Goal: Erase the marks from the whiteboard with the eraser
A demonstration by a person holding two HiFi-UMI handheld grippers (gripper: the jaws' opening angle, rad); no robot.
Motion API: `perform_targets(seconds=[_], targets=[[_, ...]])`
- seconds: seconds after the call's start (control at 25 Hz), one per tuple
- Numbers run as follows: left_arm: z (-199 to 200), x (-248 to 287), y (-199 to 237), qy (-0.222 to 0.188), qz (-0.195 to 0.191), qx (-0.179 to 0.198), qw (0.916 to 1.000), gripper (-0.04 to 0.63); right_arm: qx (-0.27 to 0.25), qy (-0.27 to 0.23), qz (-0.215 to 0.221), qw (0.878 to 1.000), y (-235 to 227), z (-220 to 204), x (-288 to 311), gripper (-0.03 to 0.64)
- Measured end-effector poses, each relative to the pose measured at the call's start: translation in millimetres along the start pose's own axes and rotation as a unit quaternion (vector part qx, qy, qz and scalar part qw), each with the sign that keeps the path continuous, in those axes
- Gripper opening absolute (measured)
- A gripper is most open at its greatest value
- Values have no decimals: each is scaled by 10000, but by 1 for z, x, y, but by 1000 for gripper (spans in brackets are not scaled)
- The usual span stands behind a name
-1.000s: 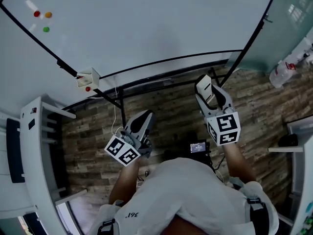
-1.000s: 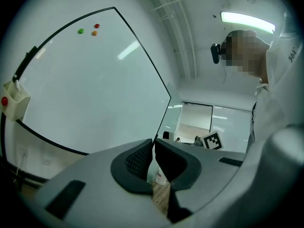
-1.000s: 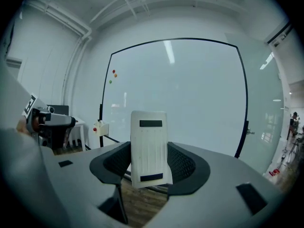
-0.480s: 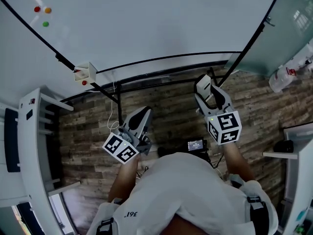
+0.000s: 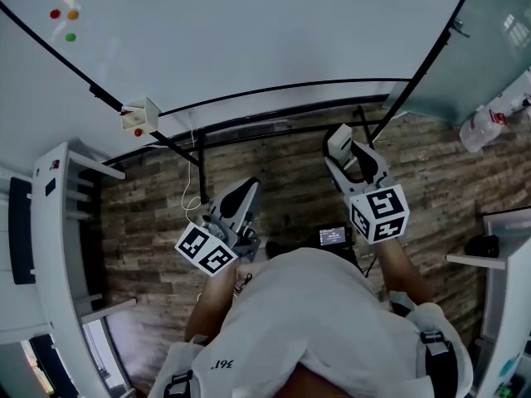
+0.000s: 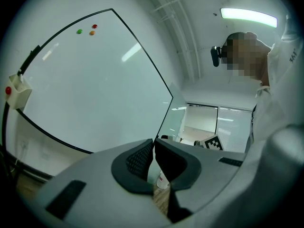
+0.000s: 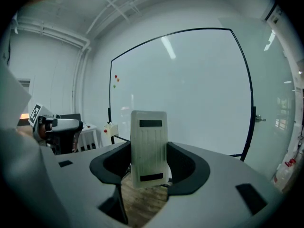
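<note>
Eraser (image 7: 148,141) stands upright in my right tool (image 7: 149,161), clamped by its long sides and held short of the whiteboard (image 5: 265,31), over the wooden floor (image 5: 166,214). My left tool (image 6: 153,156) hangs low at my left, jaws closed together on nothing. Three coloured dots (image 5: 55,13) sit at the board's far left corner.

The person holds both grippers out in front of the torso, the left gripper (image 5: 243,192) lower and closer in on a bent left forearm (image 5: 213,298), the right gripper (image 5: 349,159) reaching further forward. The left jaws are drawn together to a thin slit with nothing between them (the marker cube sits at the near end, toward the body). The right jaws are clamped on the upright eraser (image 7: 148,146).
</note>
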State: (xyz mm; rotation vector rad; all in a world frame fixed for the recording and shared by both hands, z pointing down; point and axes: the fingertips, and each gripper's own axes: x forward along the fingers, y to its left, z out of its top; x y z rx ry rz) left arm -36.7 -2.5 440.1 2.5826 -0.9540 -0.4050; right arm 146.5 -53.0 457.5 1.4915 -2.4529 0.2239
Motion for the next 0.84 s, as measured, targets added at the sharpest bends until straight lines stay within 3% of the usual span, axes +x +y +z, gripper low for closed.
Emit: perform_targets(seconds=[0.84], targets=[[2,20,0,27,-148,85,9998,7,-201,-156,-148,9996,-25,11,4,252]])
